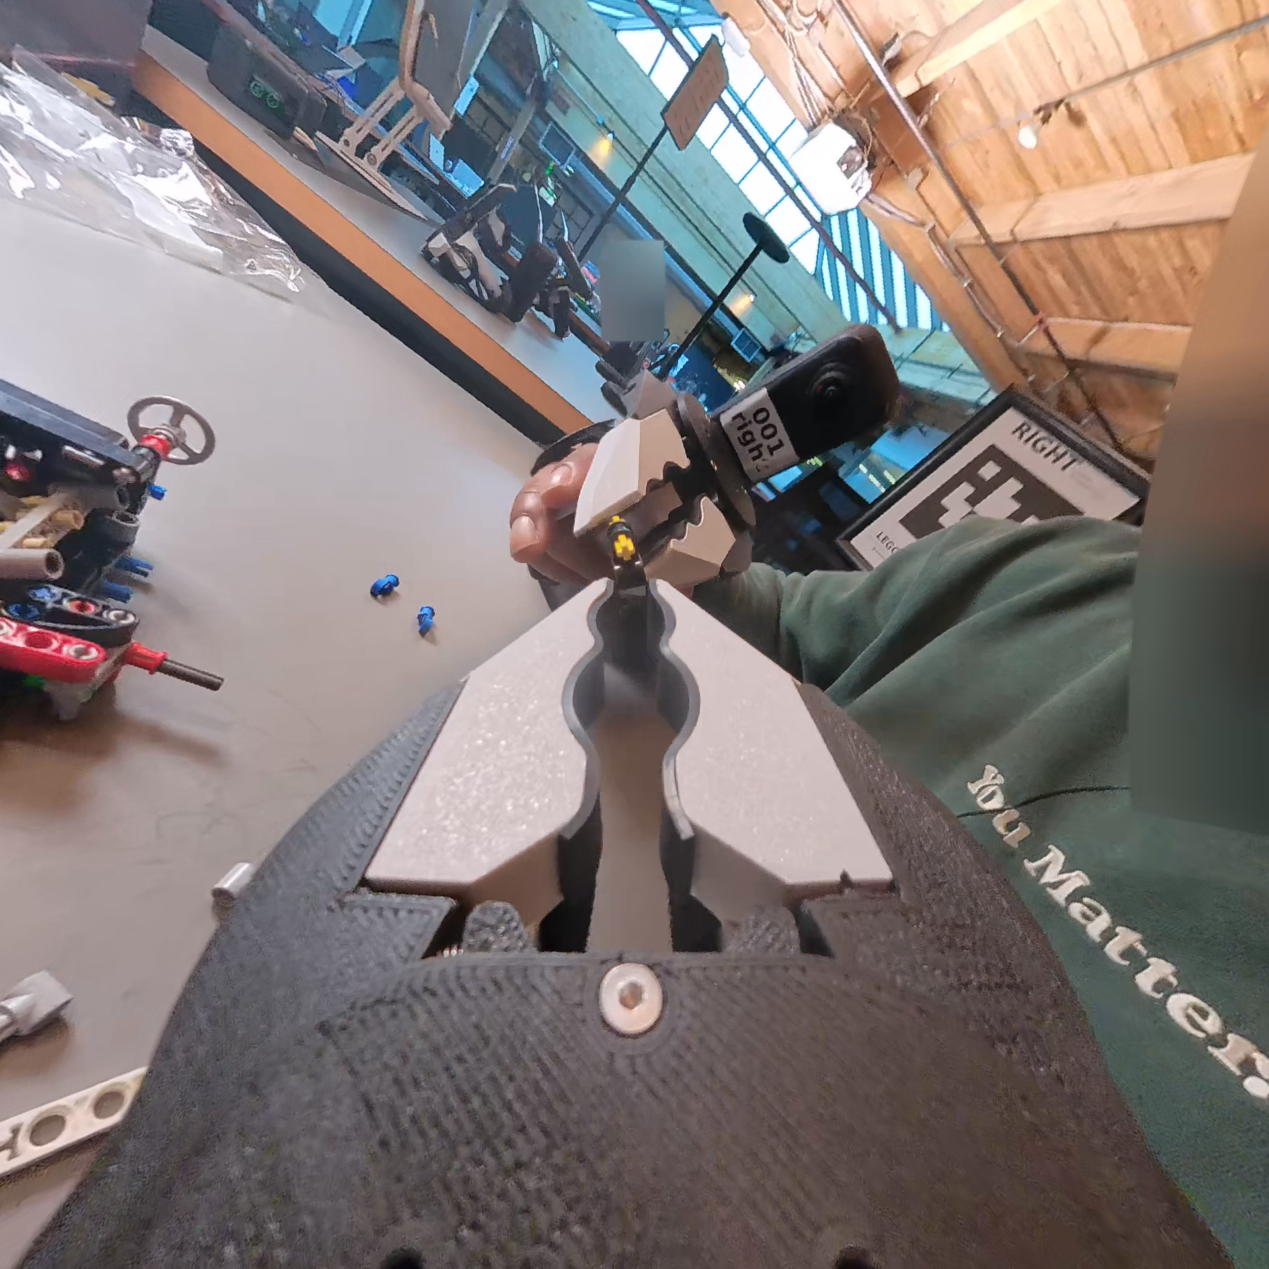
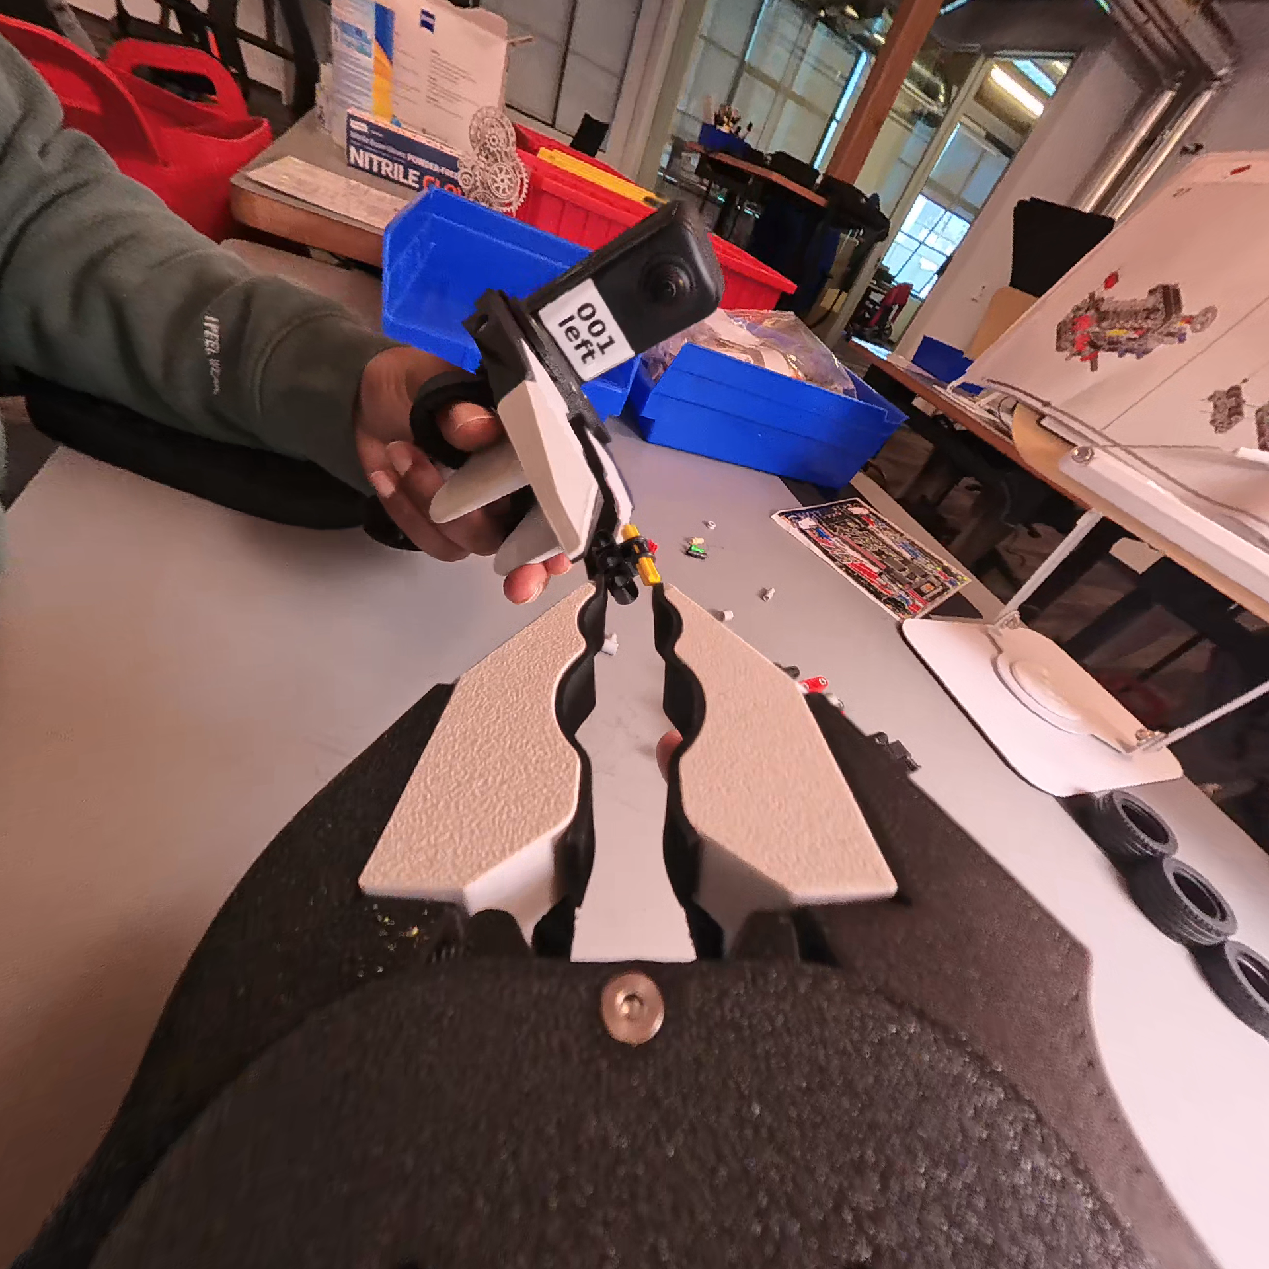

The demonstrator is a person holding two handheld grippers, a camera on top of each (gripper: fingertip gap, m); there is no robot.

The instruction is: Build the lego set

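Left gripper (image 1: 628, 589), grey textured fingers (image 1: 755, 721) pinched nearly together, nips a small black lego connector (image 1: 626, 573) at the tips. Right gripper (image 2: 628, 590), fingers (image 2: 494, 728) slightly parted, grips the yellow axle pin (image 2: 645, 564) pushed through that connector. Beyond the left tips, two blue pins (image 1: 404, 601) on the grey counter (image 1: 309, 446); farther left, the part-built model (image 1: 69, 549). Right of the right fingers, three rubber tyres (image 2: 1188, 899).

Between the gray and black right gripper (image 2: 628, 590) tips sits a yellow and black lego piece (image 2: 635, 553). Behind it are blue bins (image 2: 762, 412) (red ones further back) and a green sleeve (image 2: 158, 316).
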